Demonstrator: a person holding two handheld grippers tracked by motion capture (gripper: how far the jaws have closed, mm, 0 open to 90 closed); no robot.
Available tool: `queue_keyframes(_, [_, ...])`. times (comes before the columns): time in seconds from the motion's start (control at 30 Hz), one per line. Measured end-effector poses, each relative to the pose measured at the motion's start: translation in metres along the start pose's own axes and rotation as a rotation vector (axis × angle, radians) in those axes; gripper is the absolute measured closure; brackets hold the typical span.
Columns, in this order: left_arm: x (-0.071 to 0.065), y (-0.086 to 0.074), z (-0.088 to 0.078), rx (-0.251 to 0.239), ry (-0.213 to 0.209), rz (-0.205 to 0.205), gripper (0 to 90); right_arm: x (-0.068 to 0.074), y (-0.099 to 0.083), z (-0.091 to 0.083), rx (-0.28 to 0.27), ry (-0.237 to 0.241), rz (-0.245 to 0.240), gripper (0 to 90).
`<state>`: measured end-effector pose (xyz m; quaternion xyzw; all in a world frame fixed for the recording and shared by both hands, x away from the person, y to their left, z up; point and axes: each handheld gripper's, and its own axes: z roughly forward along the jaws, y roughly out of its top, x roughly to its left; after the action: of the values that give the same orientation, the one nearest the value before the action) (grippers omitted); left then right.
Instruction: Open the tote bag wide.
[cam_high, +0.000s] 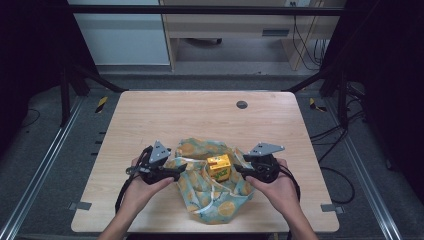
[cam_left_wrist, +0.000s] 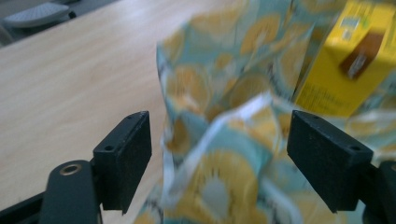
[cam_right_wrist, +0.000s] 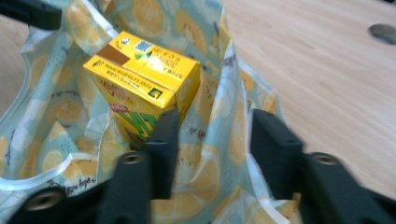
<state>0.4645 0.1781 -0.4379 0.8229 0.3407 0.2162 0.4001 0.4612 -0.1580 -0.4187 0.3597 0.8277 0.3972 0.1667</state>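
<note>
A pale blue cloth bag (cam_high: 220, 200) printed with lemon slices lies open near the table's front edge. A yellow drink carton (cam_high: 220, 166) stands inside it. My left gripper (cam_high: 177, 172) is at the bag's left rim and my right gripper (cam_high: 239, 170) at its right rim. In the left gripper view the jaws of the left gripper (cam_left_wrist: 217, 154) stand wide apart around a fold of the bag (cam_left_wrist: 219, 84), with the carton (cam_left_wrist: 345, 60) beyond. The right gripper (cam_right_wrist: 217, 140) straddles the bag's edge (cam_right_wrist: 154, 18), jaws apart, right beside the carton (cam_right_wrist: 140, 79).
The light wooden table (cam_high: 200, 115) has a round grey cable hole (cam_high: 241, 104) at the back and bare wood around the bag. Dark frame posts and floor cables surround it. A hand holds each gripper from the front edge.
</note>
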Motion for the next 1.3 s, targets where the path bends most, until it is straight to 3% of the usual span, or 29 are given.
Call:
queue_keyframes(0.07, [0.0,-0.007,0.006,0.011,-0.008,-0.004,25.6,-0.001,-0.001,0.004,0.01,0.005,-0.006,70.9])
queue_keyframes(0.17, [-0.002,-0.012,0.015,0.024,-0.004,0.02,47.7,-0.005,-0.001,0.007,-0.013,-0.003,-0.002,84.8])
queue_keyframes(0.2, [-0.002,-0.013,0.017,0.03,-0.015,0.03,60.0,-0.006,-0.001,0.008,-0.02,-0.009,0.005,87.5])
queue_keyframes(0.3, [-0.004,-0.017,0.023,0.05,-0.02,0.043,76.5,-0.014,-0.001,0.011,-0.02,-0.024,0.026,90.0])
queue_keyframes(0.4, [-0.001,-0.021,0.027,0.073,-0.028,0.025,84.1,-0.027,-0.004,0.017,-0.003,-0.048,0.038,90.0])
queue_keyframes(0.63, [0.002,-0.028,0.033,0.132,-0.033,0.04,88.2,-0.057,-0.018,0.033,0.068,-0.083,0.072,90.0])
queue_keyframes(0.8, [0.003,-0.029,0.033,0.153,-0.032,0.057,88.5,-0.071,-0.028,0.037,0.087,-0.091,0.103,90.0])
queue_keyframes(1.3, [-0.001,-0.031,0.027,0.175,-0.057,0.071,89.3,-0.087,-0.047,0.044,0.105,-0.122,0.129,90.0])
